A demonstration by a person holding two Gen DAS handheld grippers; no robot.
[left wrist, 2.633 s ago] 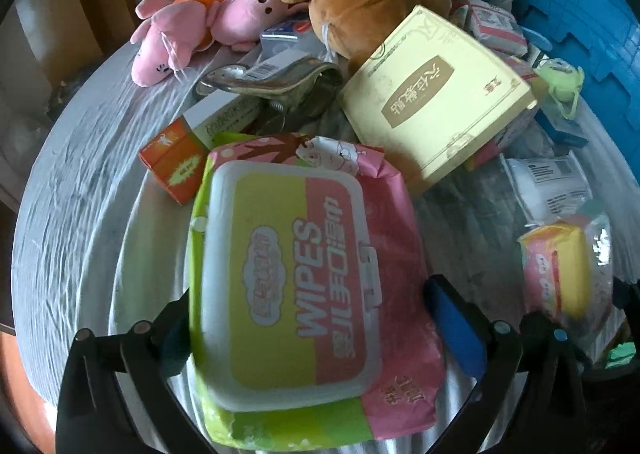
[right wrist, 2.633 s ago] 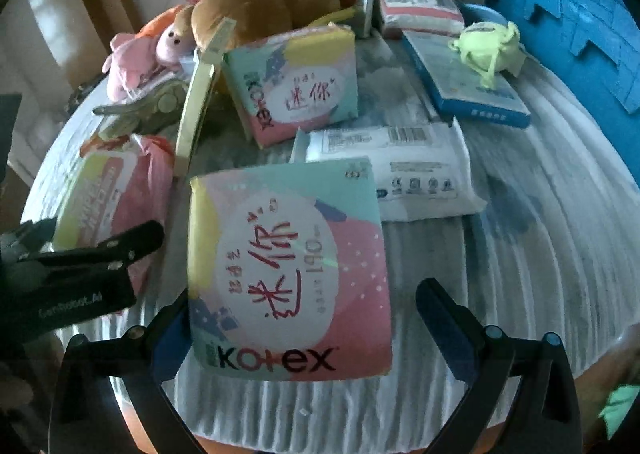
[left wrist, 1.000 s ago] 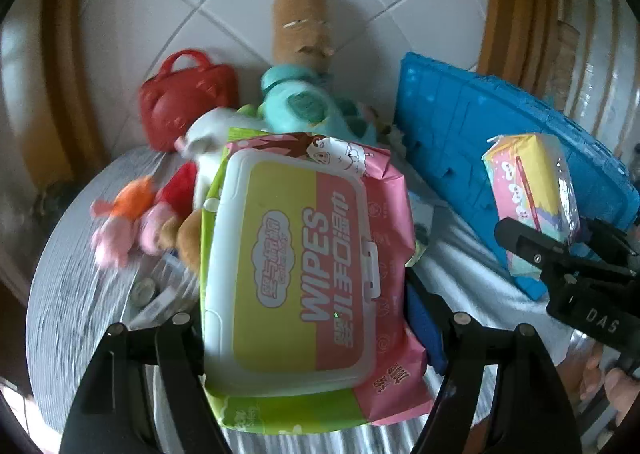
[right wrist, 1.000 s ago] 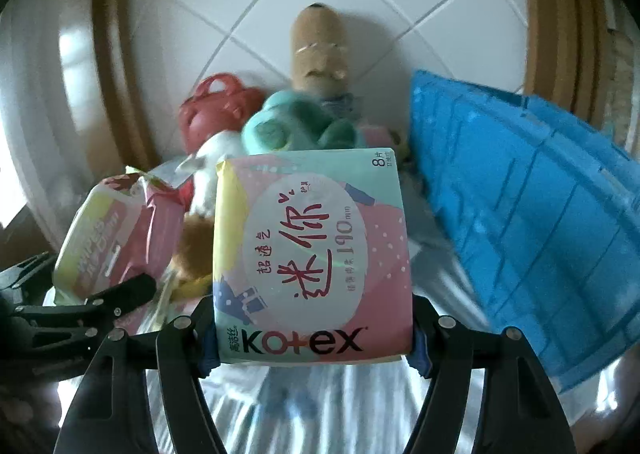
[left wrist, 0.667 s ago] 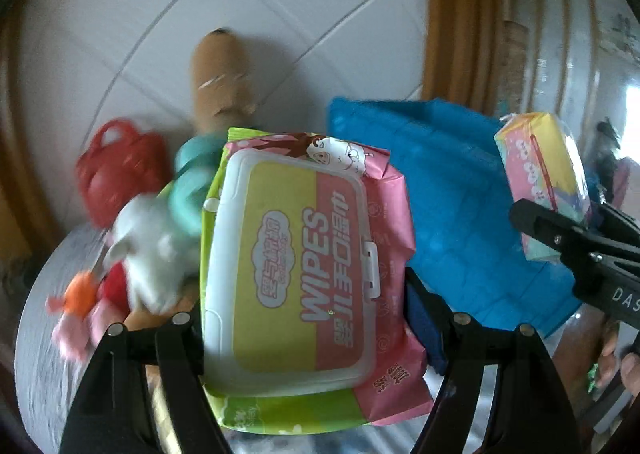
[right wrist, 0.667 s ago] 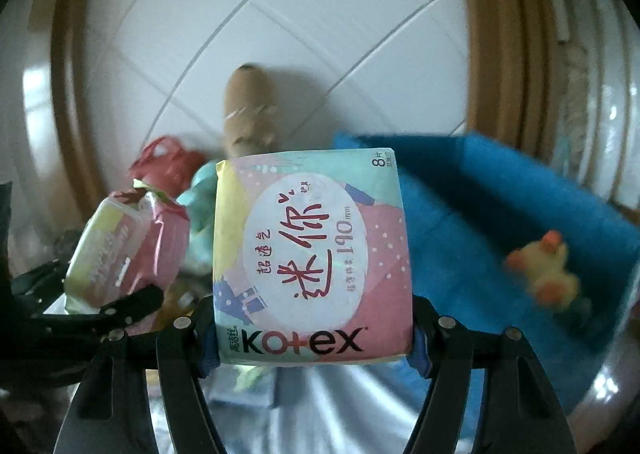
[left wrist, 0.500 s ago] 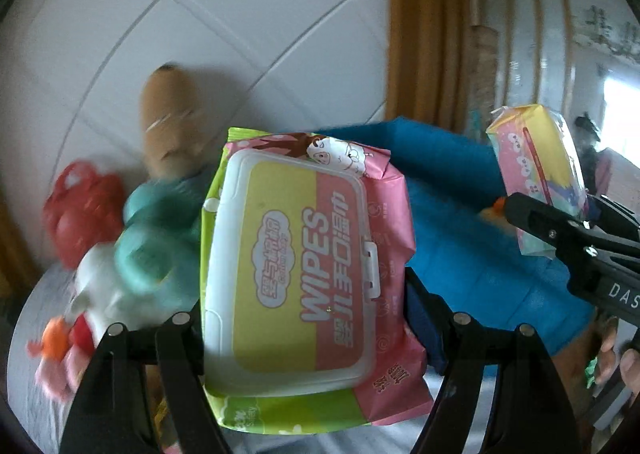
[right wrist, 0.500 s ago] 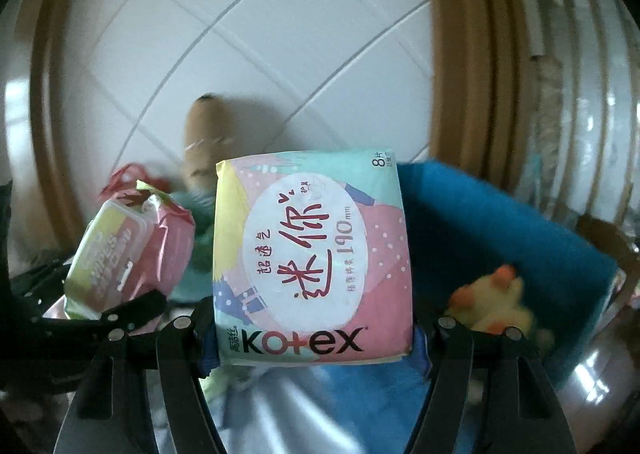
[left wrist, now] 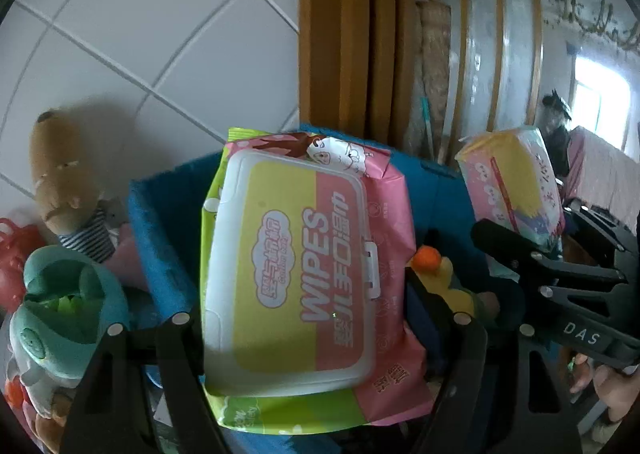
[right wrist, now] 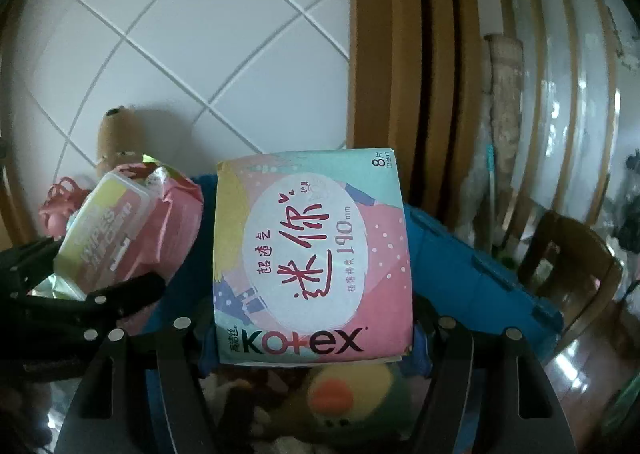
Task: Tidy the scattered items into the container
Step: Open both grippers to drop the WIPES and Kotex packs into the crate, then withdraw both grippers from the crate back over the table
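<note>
My left gripper [left wrist: 316,326] is shut on a pink and yellow wipes pack [left wrist: 304,274] and holds it above the blue crate [left wrist: 160,238]. My right gripper [right wrist: 312,330] is shut on a Kotex pad pack [right wrist: 312,254], held over the same blue crate [right wrist: 472,278]. The wipes pack also shows at the left of the right wrist view [right wrist: 128,230], and the Kotex pack at the right of the left wrist view [left wrist: 516,190]. A yellow duck toy [right wrist: 348,402] lies inside the crate below the Kotex pack; it also shows in the left wrist view [left wrist: 440,278].
A brown plush [left wrist: 64,182], a teal plush [left wrist: 64,314] and a red bag [left wrist: 12,254] lie left of the crate against the white tiled wall. A wooden door frame [right wrist: 412,74] stands behind. A wooden chair [right wrist: 568,274] is at the right.
Both grippers lifted their packs off the table and swung right, from the cluttered tabletop to above the blue crate. The duck toy in the crate came into view.
</note>
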